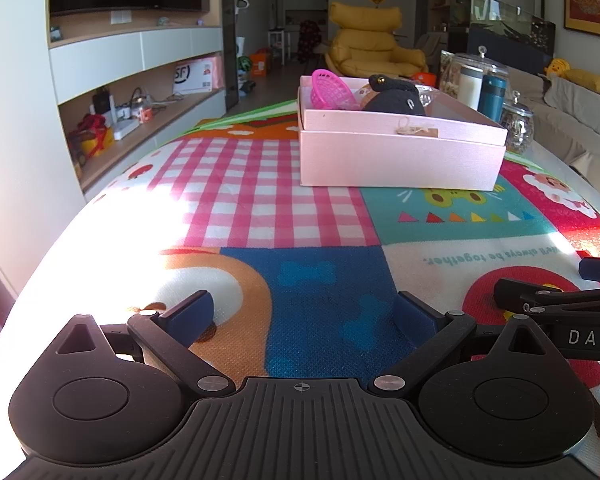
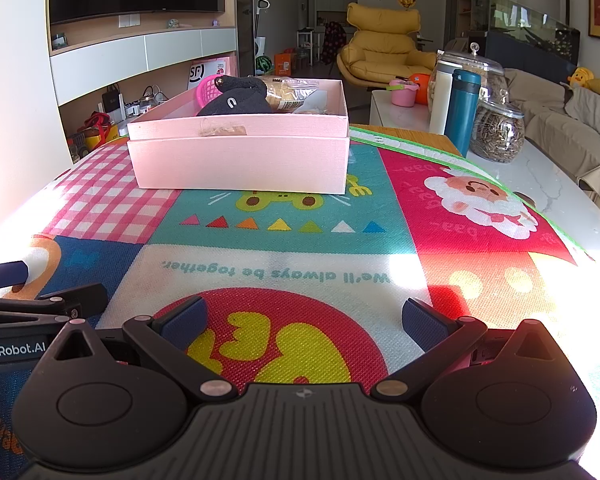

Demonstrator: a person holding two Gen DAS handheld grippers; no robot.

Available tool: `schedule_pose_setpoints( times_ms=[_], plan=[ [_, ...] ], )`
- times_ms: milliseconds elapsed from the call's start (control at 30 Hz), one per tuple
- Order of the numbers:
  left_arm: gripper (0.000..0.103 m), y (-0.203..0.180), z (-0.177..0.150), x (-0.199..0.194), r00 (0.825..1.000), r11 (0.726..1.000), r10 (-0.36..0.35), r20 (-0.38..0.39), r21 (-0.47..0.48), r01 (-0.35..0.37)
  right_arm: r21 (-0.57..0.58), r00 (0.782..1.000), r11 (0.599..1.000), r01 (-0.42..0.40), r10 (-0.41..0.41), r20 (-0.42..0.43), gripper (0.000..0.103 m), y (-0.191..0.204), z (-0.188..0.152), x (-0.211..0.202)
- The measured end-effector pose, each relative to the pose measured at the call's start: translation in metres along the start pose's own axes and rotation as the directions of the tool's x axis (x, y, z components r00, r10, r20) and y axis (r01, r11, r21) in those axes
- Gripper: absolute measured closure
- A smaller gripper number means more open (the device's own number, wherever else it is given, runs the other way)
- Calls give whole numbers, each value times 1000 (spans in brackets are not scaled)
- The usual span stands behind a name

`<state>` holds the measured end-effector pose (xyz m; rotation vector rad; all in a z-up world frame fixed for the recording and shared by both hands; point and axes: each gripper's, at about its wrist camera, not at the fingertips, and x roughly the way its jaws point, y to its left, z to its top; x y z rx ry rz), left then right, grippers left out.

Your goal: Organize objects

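Note:
A pink box [image 1: 400,158] [image 2: 240,160] stands on the colourful mat at the far side. Inside it lie a pink plastic basket [image 1: 332,90] [image 2: 208,90], a black plush toy [image 1: 394,96] [image 2: 240,96] and a clear snack packet [image 2: 290,94]. My left gripper [image 1: 306,316] rests low over the mat's blue patch, open and holding nothing. My right gripper [image 2: 304,320] sits over the red circle with the yellow duck, open too and holding nothing. Both are well short of the box. Each gripper shows at the edge of the other's view.
A teal flask [image 2: 462,112], a white bottle [image 2: 440,96] and glass jars [image 2: 498,130] stand right of the box on the marble table [image 2: 556,188]. A sofa runs along the right, a TV shelf unit along the left, a yellow armchair behind.

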<state>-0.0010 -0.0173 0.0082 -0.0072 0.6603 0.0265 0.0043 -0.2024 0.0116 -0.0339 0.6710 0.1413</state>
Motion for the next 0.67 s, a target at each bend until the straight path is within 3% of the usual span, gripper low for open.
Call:
schedule_pose_setpoints(
  times_ms=[667],
  plan=[
    [3, 1, 1, 0, 1000, 1000, -4, -3, 6, 4, 0, 1000, 1000, 0, 0, 0, 0, 0, 0, 0]
  ],
)
